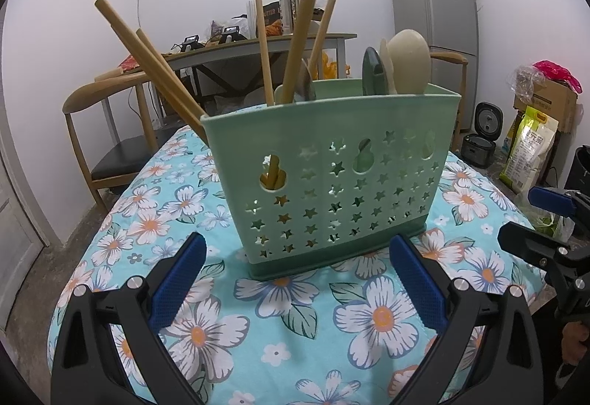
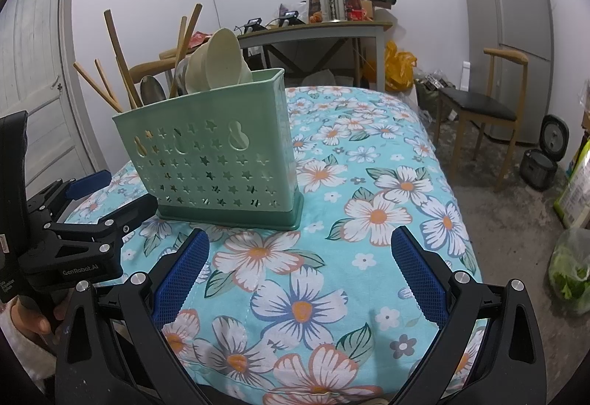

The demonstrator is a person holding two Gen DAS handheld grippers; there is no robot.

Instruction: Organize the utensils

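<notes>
On the flowered cloth of the worktop [image 2: 387,183] stands the green utensil caddy [image 1: 328,176], chopsticks [image 1: 265,51] and spoons [image 1: 409,62] already upright inside. Both the left claw [image 1: 298,279] and right claw [image 2: 300,276] hover spread wide and empty before it. Thin perforated plastic, likely light and top-heavy, so I'd pinch a side wall low.

two close views, shared caddy [image 1: 332,180]
</notes>
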